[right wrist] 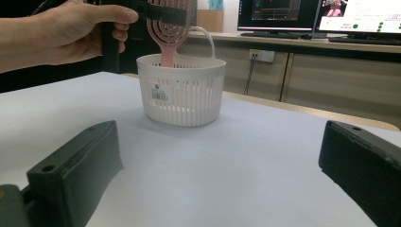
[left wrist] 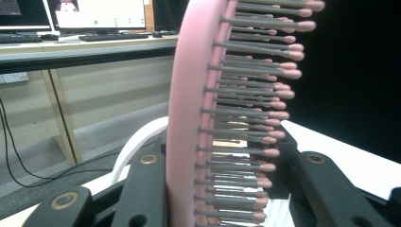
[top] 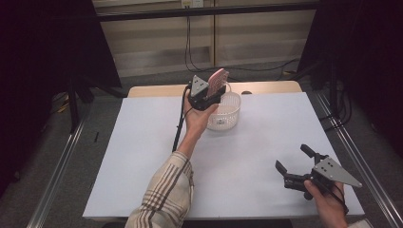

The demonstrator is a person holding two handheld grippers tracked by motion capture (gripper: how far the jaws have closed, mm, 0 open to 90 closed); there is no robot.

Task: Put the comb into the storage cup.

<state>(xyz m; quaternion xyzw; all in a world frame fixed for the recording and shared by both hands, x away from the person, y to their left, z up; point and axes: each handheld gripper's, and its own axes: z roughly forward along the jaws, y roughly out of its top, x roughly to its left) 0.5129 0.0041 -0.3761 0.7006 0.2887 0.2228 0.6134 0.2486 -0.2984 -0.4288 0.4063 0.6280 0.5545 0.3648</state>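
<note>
A pink hairbrush (top: 219,79) stands upright over the white slatted basket (top: 229,114) at the table's far middle, bristle head up. My left gripper (top: 214,96) is shut on it. In the left gripper view both black jaws press the brush (left wrist: 189,118) from either side at the left gripper (left wrist: 231,189), with the bristles pointing right. From the right gripper view the brush's (right wrist: 168,28) lower end dips inside the basket (right wrist: 182,90). My right gripper (top: 293,156) rests low at the table's near right, open, nothing between its jaws (right wrist: 222,175).
A white sheet (top: 142,152) covers the table, whose wooden edge shows behind the basket. The basket has a raised handle (right wrist: 208,40). A black cable (top: 180,123) trails from the left gripper. Desks with monitors (right wrist: 276,14) stand beyond.
</note>
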